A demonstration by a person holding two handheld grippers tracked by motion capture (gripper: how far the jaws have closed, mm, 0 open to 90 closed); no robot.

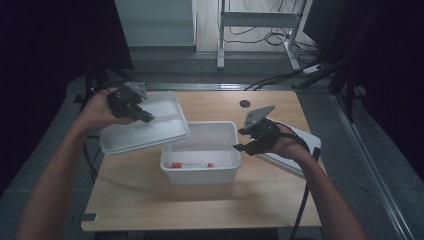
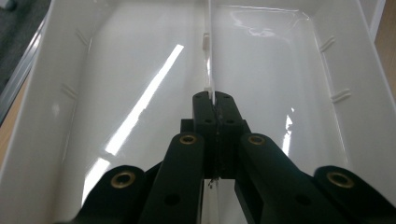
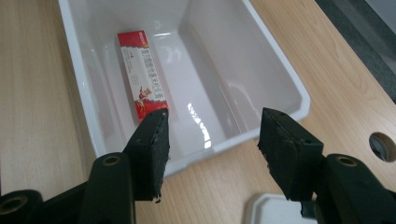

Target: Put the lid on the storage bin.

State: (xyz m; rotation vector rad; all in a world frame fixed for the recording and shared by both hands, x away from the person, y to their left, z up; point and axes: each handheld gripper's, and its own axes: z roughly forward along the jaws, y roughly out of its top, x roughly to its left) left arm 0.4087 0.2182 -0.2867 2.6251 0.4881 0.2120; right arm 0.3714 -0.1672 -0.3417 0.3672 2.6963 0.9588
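My left gripper [image 1: 144, 117] is shut on a thin upright rib of a white plastic lid [image 1: 145, 127], held tilted above the table's left side, its low corner over the bin. In the left gripper view the jaws [image 2: 214, 100] pinch that rib at the middle of the lid's glossy inside [image 2: 289, 70]. A white bin [image 1: 200, 174] stands mid-table with a red and white box [image 1: 190, 164] flat along its near wall. My right gripper [image 1: 243, 145] hovers open just off the bin's right end. From there, the open jaws [image 3: 212, 140] frame the bin [image 3: 299, 100] and the box [image 3: 142, 70].
A second white lid or tray [image 1: 306, 141] lies under my right hand at the table's right edge, its corner [image 3: 271, 210] showing below the jaws. A round cable hole [image 1: 244, 103] sits in the wooden tabletop [image 1: 200, 205] behind the bin. Desk legs and cables stand beyond the table.
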